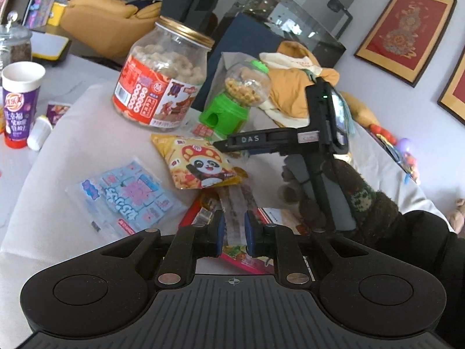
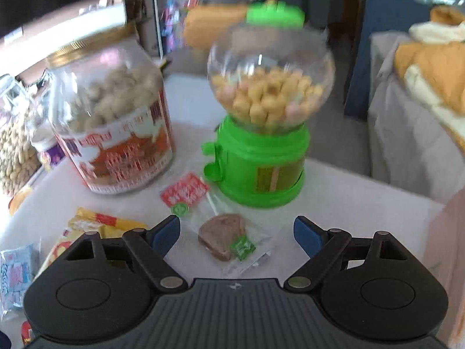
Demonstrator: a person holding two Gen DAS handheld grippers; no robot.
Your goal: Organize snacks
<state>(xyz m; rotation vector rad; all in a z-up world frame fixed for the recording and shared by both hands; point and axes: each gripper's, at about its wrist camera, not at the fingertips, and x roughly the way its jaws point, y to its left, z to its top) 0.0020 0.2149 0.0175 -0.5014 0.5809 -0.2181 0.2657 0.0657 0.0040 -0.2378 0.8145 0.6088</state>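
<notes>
Jar [image 2: 113,116] stands left of dispenser [image 2: 261,122], wrapped snack [image 2: 226,237] before them.

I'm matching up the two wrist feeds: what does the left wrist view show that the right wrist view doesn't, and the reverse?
Only the left wrist view: the left tongs shut on a clear snack strip, a purple cup, and the right tongs seen from outside. Only the right wrist view: the right tongs open over a clear-wrapped brown snack, and a peanut jar. Both: the gold-lidded jar and the green candy dispenser.
</notes>
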